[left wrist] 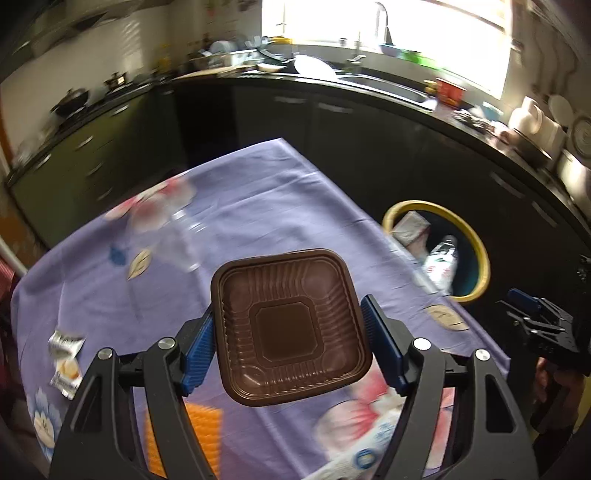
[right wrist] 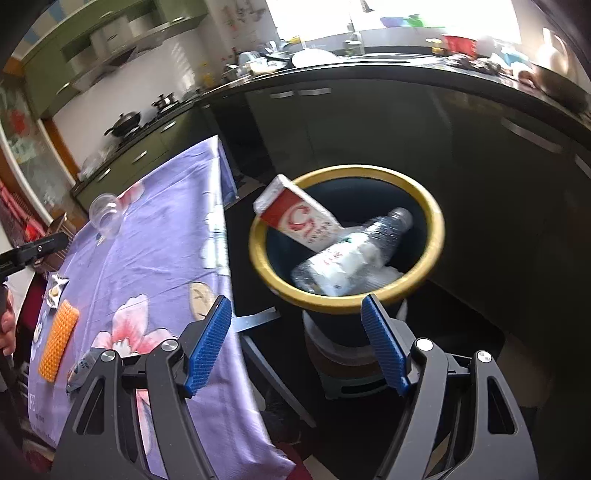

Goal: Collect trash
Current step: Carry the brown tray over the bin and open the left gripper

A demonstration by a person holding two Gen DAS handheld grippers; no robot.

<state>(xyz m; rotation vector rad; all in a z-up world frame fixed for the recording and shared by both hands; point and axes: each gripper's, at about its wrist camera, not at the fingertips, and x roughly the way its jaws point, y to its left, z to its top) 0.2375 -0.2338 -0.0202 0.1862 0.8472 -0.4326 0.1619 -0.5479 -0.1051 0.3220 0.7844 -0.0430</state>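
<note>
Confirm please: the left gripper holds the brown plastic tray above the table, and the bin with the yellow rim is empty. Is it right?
Not quite. The bin is not empty: the right wrist view shows a red and white carton and a plastic bottle inside. The left gripper does hold the brown tray.

A bright window [left wrist: 384, 22] at twelve o'clock pours overexposed daylight into a kitchen. Below it a dark counter [left wrist: 369, 79] curves from ten o'clock round to three o'clock, carrying a steel sink [left wrist: 388, 86] with a tall tap [left wrist: 384, 22] and a clutter of dishes (too blurred to name singly). Dark, glossy cabinet doors [right wrist: 369, 129] with metal handles fill the space beneath. At nine to ten o'clock sits a stove with a black wok [right wrist: 123, 123], backed by a white wall [right wrist: 122, 96] and green upper cupboards [right wrist: 99, 37]. A table under a purple flowered cloth [left wrist: 240, 206] fills the foreground.
</note>
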